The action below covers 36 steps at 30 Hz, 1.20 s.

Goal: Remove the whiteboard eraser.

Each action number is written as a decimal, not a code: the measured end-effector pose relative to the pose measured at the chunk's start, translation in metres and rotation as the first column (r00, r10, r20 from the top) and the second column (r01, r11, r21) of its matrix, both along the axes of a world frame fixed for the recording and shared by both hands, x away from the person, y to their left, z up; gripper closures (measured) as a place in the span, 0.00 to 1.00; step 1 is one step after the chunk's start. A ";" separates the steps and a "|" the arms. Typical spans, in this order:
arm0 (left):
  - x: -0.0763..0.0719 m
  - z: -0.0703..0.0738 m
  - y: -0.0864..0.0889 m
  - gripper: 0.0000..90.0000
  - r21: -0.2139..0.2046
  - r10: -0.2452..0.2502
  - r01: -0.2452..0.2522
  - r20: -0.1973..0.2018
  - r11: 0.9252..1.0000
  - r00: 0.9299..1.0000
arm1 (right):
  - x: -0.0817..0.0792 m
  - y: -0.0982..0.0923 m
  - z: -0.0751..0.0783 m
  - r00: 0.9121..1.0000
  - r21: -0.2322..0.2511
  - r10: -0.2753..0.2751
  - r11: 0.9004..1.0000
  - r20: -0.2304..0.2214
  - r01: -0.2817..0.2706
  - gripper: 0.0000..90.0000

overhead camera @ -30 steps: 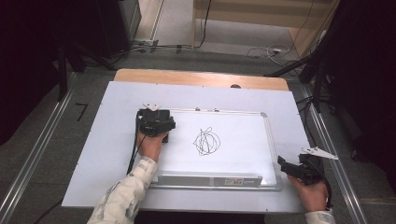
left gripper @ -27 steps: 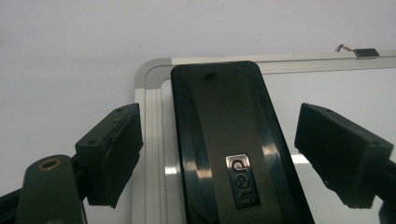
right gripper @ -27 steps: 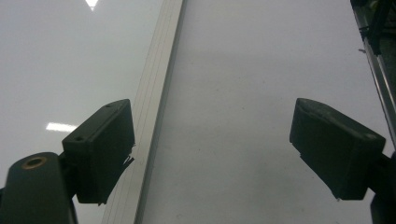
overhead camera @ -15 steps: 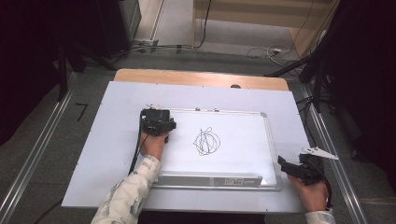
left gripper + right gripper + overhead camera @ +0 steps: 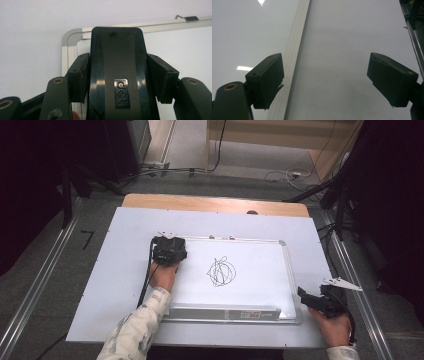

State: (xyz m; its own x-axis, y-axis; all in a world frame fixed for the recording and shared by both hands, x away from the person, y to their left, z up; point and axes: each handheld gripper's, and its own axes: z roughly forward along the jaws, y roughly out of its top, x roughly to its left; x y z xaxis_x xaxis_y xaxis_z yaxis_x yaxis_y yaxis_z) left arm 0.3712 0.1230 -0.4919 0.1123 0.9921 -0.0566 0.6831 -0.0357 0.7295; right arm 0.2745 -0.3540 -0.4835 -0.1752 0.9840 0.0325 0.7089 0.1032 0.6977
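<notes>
A whiteboard (image 5: 260, 255) with a silver frame lies flat on the table, and a black scribble (image 5: 221, 271) marks its middle. My left gripper (image 5: 169, 249) sits at the board's far-left corner, shut on a black eraser (image 5: 117, 75) with a small logo plate. In the left gripper view the eraser stands between the two jaws, over the board's rounded corner (image 5: 72, 37). My right gripper (image 5: 320, 300) rests near the board's near-right corner, open, nothing between its fingers. In the right gripper view the board's frame edge (image 5: 297, 62) runs between the jaws.
The board lies on a large white sheet (image 5: 120, 270) that covers a wooden table (image 5: 215, 204). Metal rails (image 5: 40, 285) run along both sides of the table. Cables (image 5: 280, 175) trail on the floor beyond it. A small clip (image 5: 187, 18) sits on the board's far edge.
My left gripper has shifted slightly toward the near side at the board's far-left corner with the eraser in it. The right gripper has stayed where it was.
</notes>
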 end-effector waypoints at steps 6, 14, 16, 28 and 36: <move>-0.003 -0.004 -0.001 0.44 -0.007 0.024 -0.024 0.026 1.000 0.999 | 0.000 0.000 0.000 1.000 -0.005 0.006 1.000 0.003 -0.006 0.14; -0.003 -0.006 0.000 0.44 -0.024 0.025 -0.024 0.042 0.999 0.999 | 0.000 0.001 0.000 1.000 -0.004 0.007 1.000 0.002 -0.007 0.14; -0.003 -0.006 0.001 0.44 -0.027 0.019 -0.018 0.038 0.999 0.999 | 0.000 0.001 0.000 1.000 -0.003 0.007 1.000 0.002 -0.007 0.14; -0.006 -0.004 0.002 0.44 -0.020 -0.007 0.007 0.033 1.000 0.999 | 0.001 0.000 -0.001 1.000 -0.002 0.001 1.000 -0.001 -0.001 0.14; -0.014 0.000 0.002 0.44 -0.031 -0.023 0.024 0.035 0.999 0.999 | 0.001 0.002 -0.001 1.000 -0.006 0.004 1.000 -0.003 -0.004 0.14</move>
State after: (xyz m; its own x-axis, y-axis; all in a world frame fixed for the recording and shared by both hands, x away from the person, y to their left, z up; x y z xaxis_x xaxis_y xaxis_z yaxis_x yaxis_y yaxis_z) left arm 0.3569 0.1248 -0.4919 0.1376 0.9870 -0.0832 0.6568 -0.0281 0.7535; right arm 0.2759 -0.3524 -0.4842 -0.1791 0.9835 0.0268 0.7103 0.1104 0.6952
